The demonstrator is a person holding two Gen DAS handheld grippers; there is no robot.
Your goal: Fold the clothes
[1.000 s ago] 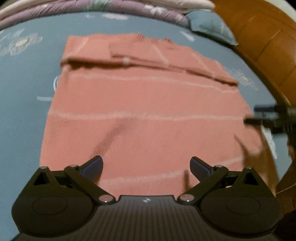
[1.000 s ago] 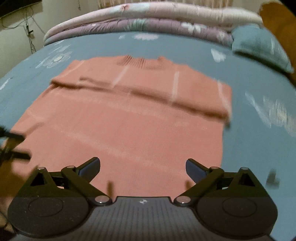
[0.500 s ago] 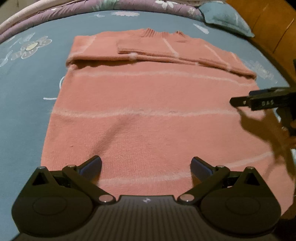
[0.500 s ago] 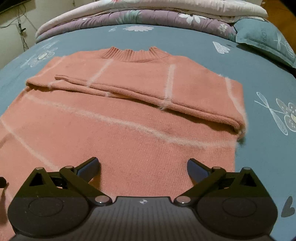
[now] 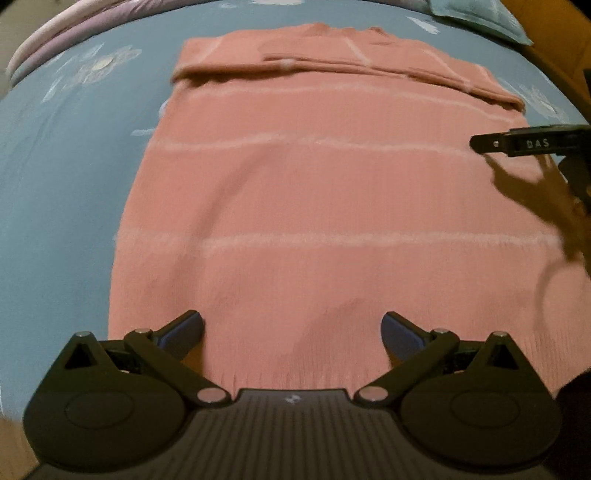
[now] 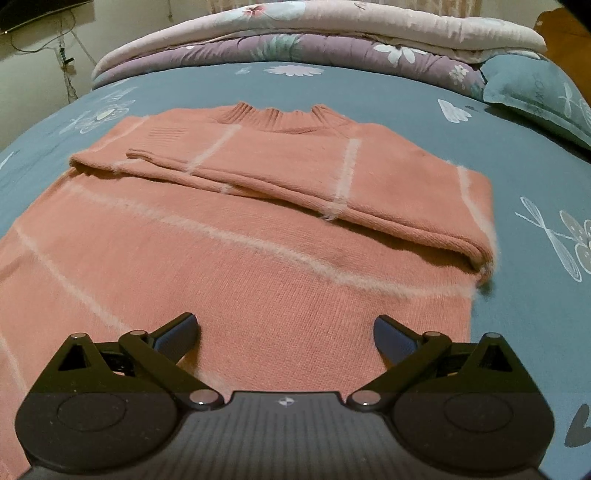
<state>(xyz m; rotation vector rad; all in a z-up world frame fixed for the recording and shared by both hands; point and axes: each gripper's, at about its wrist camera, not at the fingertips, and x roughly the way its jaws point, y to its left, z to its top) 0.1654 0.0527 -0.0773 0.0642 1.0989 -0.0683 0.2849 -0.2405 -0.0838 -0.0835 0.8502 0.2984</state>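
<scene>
A salmon-pink knitted sweater (image 5: pixel 332 192) with pale stripes lies flat on a blue bedsheet, its sleeves folded across the chest near the ribbed collar (image 6: pixel 280 118). My left gripper (image 5: pixel 291 332) hovers open over the sweater's bottom hem towards its left corner, nothing between its fingers. My right gripper (image 6: pixel 284 334) is open above the hem near the sweater's right side (image 6: pixel 469 295), also holding nothing. In the left wrist view a black finger of the right gripper (image 5: pixel 524 142) pokes in from the right edge above the sweater.
The blue floral sheet (image 6: pixel 535 177) surrounds the sweater. Folded quilts (image 6: pixel 314 33) are stacked at the far end, with a blue pillow (image 6: pixel 535 88) to the right. A wooden bed frame (image 5: pixel 565 55) runs along the right in the left wrist view.
Both grippers have moved lower and closer to the sweater's bottom hem, staying open. The left gripper has shifted so more of the sheet on the left shows.
</scene>
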